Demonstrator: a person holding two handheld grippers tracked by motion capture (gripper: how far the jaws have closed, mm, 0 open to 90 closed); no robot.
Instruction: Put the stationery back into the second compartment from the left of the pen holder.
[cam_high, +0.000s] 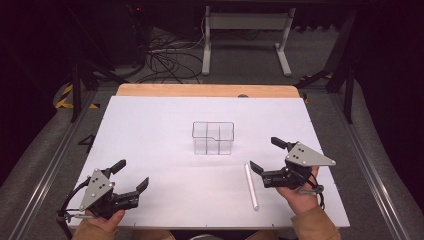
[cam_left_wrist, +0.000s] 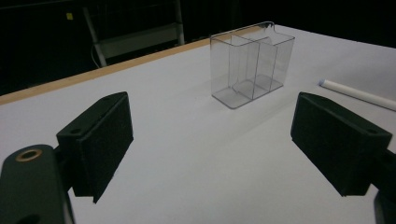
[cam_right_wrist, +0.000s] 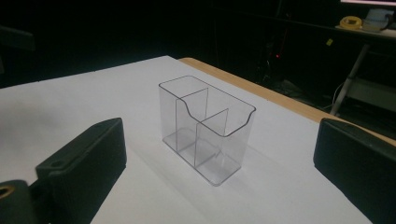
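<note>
Grippers: your left gripper and right gripper both gape wide, empty. Clear organizer stands ahead of both; white pen lies just left of your right gripper. Risk, likely: a glancing jaw rolls that pen away.

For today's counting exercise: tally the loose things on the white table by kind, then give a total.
Clear plastic divided organiser box: 1
White cylindrical stick, possibly chalk: 1
Total: 2

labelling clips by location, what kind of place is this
Probably a lab or recording workspace, not a home: a white-covered table in a dark room, loose cables on the floor beyond it, and a person holding the left gripper and right gripper.
</note>
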